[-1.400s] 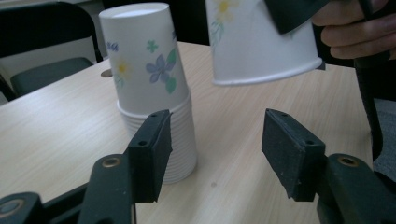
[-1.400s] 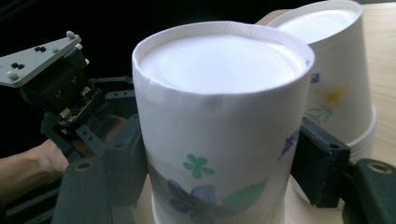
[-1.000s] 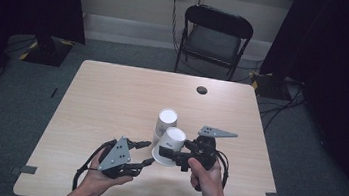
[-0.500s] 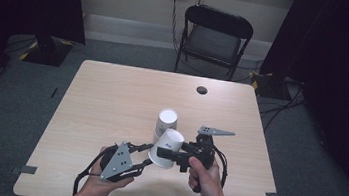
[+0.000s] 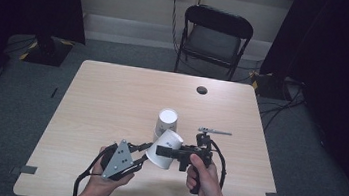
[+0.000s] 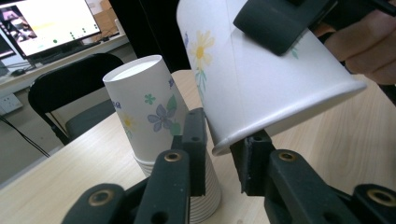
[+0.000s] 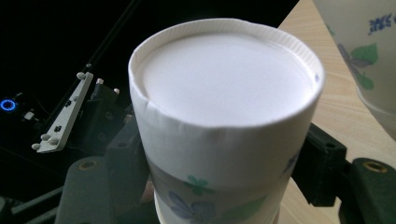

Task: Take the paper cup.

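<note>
The right gripper [image 5: 168,151] is clamping a paper cup [image 5: 165,149] by its sides, holding it tilted above the table [image 5: 112,95], bottom toward its own camera. The left gripper [image 6: 223,151] has just been closing its jaws around the rolled rim of that cup; the rim is sitting between them, and whether the pads are pressing it I cannot tell. Just beside, a stack of cups [image 5: 166,122] is standing upside down. Behind the table a black chair [image 5: 215,35] is standing.
</note>
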Demonstrator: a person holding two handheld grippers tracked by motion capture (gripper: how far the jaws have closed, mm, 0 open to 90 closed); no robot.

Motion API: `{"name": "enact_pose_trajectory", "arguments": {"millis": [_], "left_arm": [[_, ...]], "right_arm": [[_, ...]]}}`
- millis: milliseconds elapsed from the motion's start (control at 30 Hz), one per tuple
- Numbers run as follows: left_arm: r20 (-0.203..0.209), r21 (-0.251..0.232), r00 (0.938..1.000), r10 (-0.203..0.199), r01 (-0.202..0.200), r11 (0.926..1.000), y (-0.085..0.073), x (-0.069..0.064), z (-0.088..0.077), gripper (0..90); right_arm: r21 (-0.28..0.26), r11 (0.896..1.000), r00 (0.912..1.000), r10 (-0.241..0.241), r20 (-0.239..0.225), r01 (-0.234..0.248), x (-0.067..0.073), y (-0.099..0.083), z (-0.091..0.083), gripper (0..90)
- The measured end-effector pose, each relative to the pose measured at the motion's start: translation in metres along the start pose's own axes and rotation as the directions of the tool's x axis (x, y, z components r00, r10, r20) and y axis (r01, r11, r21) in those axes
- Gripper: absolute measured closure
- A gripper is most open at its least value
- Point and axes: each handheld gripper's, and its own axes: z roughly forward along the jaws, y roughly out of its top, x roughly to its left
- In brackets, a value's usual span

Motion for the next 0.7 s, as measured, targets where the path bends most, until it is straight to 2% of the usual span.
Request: {"name": "enact_pose_trajectory", "arguments": {"millis": [133,167,233,267,400,533,700], "left_arm": [[-0.001,-0.001,1.0000,-0.010,0.010,1.0000,-0.0006,0.0016,-0.0003,82.7],[0.005,-0.003,0.9997,-0.023,0.023,0.9997,-0.0009,0.0024,-0.0003,83.3],[0.002,0.001,0.9999,-0.015,0.015,0.9999,-0.0011,0.0028,-0.0009,84.2],[0.009,-0.002,0.9997,-0.023,0.023,0.9997,-0.0011,0.0027,-0.0009,84.4],[0.027,-0.002,0.9990,-0.035,0.035,0.9994,-0.0011,0.0028,-0.0008,85.1],[0.052,0.002,0.9974,-0.051,0.051,0.9987,-0.0014,0.0047,-0.0015,85.4],[0.050,0.010,0.9949,-0.087,0.087,0.9962,-0.0029,0.0079,-0.0030,85.5]], "right_arm": [[0.007,1.000,0.9997,0.021,-0.010,-0.021,-0.0023,-0.0014,0.0014,29.9],[0.009,1.000,0.9996,0.026,-0.012,-0.026,-0.0025,-0.0019,0.0022,29.0],[0.010,0.999,0.9993,0.034,-0.013,-0.034,-0.0024,-0.0022,0.0029,28.1],[0.011,0.999,0.9992,0.037,-0.014,-0.037,-0.0025,-0.0021,0.0031,27.6],[0.010,0.999,0.9991,0.035,-0.022,-0.035,-0.0028,-0.0026,0.0029,26.9],[0.015,0.999,0.9994,0.029,-0.019,-0.028,-0.0031,-0.0024,0.0021,22.4],[0.013,1.000,0.9994,0.003,-0.036,-0.003,-0.0017,-0.0023,-0.0002,16.6]]}}
